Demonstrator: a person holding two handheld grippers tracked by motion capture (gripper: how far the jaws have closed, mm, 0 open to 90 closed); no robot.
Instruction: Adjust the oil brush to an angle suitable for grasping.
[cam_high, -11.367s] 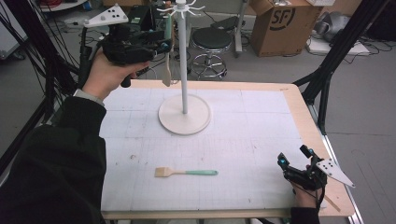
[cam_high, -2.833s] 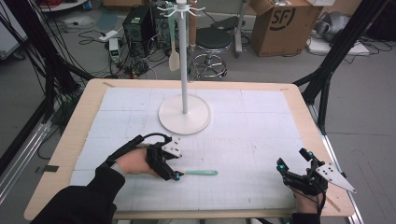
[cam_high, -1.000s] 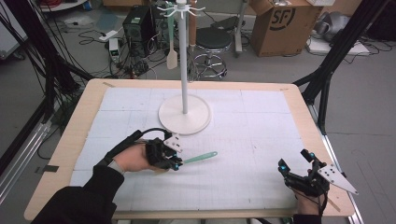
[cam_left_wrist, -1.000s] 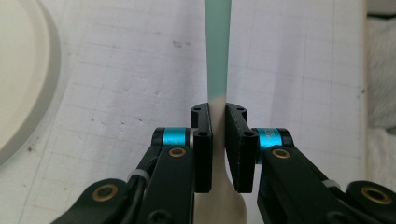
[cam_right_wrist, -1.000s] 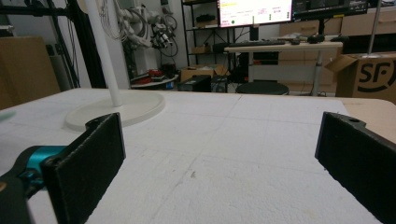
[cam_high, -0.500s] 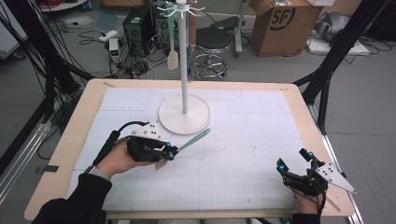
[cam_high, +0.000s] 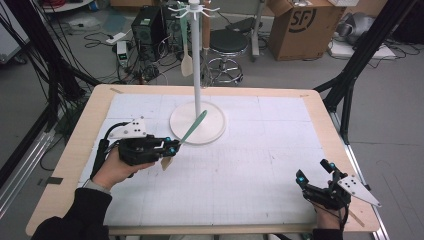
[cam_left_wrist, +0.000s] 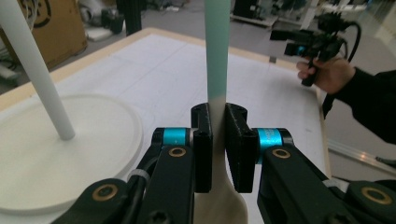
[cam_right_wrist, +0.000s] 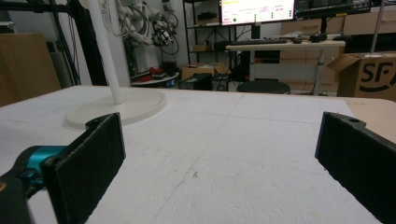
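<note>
The left gripper (cam_high: 171, 148) has its fingers clamped on a green-handled spatula (cam_high: 192, 126), lifted off the surface beside the hanging stand (cam_high: 197, 75). One spatula (cam_high: 186, 62) already hangs; this one probably follows. The right gripper (cam_high: 314, 179) rests wide open, empty.

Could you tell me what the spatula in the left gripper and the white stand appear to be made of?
The spatula looks like pale wood at the blade with a matte mint-green handle, perhaps silicone or paint; the colour change shows right where the left gripper clamps it. The stand appears to be smooth, white-coated metal or plastic, with an even sheen on its round base; which one cannot be told.
</note>
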